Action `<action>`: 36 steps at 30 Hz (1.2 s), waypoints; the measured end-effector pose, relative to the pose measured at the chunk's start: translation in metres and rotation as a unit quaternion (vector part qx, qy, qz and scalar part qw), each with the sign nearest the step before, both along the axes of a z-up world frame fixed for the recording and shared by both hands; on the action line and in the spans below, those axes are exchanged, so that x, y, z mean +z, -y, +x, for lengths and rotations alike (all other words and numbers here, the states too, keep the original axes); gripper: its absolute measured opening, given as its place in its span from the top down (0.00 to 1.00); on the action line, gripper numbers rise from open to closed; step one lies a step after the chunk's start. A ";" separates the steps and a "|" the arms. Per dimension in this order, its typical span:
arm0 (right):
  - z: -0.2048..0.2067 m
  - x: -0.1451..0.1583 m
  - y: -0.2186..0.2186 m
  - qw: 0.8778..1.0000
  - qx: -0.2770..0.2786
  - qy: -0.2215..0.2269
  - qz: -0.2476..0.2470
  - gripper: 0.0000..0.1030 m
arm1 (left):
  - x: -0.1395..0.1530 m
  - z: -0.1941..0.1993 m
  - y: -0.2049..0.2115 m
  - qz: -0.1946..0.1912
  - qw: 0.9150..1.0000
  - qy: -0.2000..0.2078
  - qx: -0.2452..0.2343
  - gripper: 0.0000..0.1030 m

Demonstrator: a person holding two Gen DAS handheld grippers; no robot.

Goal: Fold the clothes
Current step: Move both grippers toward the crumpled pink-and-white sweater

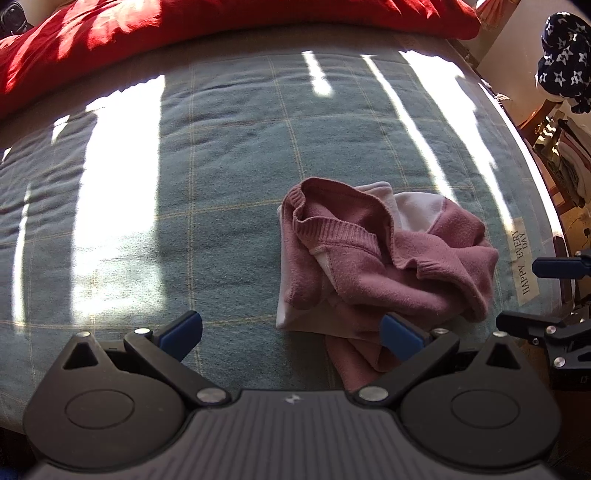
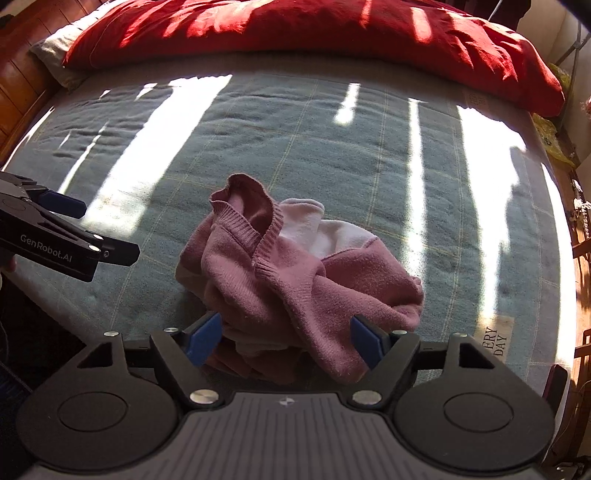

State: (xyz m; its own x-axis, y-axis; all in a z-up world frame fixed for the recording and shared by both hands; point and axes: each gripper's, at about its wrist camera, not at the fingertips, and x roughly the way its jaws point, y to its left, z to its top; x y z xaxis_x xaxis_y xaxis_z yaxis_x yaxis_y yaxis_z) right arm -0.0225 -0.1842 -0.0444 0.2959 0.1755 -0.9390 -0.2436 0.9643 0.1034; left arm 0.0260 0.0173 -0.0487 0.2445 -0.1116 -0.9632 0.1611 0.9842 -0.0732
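One crumpled pink sweater point(image 1: 384, 258) lay on the bed, toward its near right part, with one paler white garment point(image 1: 417, 210) bunched into it at the far side. One green checked blanket point(image 1: 229, 177) covered the bed, carrying one printed label point(image 1: 524, 258) near its right edge. One red duvet point(image 1: 207, 26) ran along the far side. Two grippers were in view, the left gripper point(image 1: 291, 332) and the right gripper point(image 2: 286, 338), each with two blue-tipped jaws spread apart

sweater point(image 2: 295, 280) | mauve knit, pale pink panels | crumpled heap, unfolded | on bed
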 end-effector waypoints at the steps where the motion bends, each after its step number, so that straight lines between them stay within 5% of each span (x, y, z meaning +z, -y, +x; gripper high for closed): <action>1: 0.004 -0.003 0.002 1.000 0.011 -0.001 0.003 0.26 | 0.000 0.000 0.003 -0.003 1.000 0.000 0.001 0.01; 14: 0.021 -0.024 0.016 0.995 0.093 -0.011 0.038 0.29 | -0.011 -0.002 0.016 -0.005 0.997 -0.016 0.072 0.01; 29: 0.009 -0.020 0.023 0.999 0.036 -0.012 0.036 0.28 | -0.006 -0.009 0.036 -0.017 0.999 0.046 0.020 0.01; 36: 0.008 -0.024 0.022 0.999 0.022 -0.017 0.036 0.29 | -0.013 -0.007 0.035 -0.035 0.998 0.010 0.042 0.01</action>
